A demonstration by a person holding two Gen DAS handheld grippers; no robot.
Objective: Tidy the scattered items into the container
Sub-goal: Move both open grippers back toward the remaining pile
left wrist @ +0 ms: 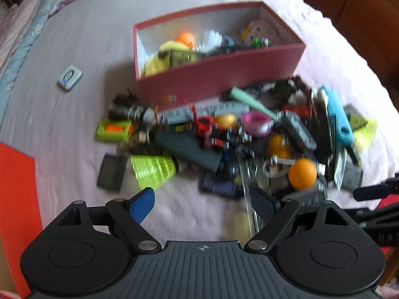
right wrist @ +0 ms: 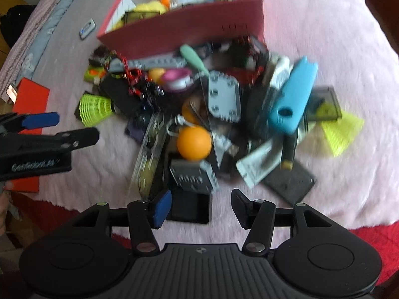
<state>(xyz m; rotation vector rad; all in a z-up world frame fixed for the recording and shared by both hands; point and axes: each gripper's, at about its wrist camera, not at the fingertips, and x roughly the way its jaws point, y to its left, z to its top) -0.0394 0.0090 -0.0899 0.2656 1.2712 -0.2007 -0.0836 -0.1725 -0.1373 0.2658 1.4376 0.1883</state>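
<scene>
Both grippers hang empty over the bed's near edge, the left gripper (left wrist: 203,203) spread wide and the right gripper (right wrist: 200,205) parted, likely readying new picks. Scattered items (right wrist: 199,114), an orange ball (right wrist: 194,142) among them, lie heaped against the half-filled red box (left wrist: 219,77).

Box (left wrist: 219,74) stands on the bed (left wrist: 87,37), far side, already holding several items. Scattered pile (left wrist: 237,137) lies just near of the box, touching its front wall. Ball (left wrist: 302,173) at the pile's near edge. Shuttlecock (left wrist: 152,170) at pile's left, small flat device (left wrist: 69,77) well left of box.
</scene>
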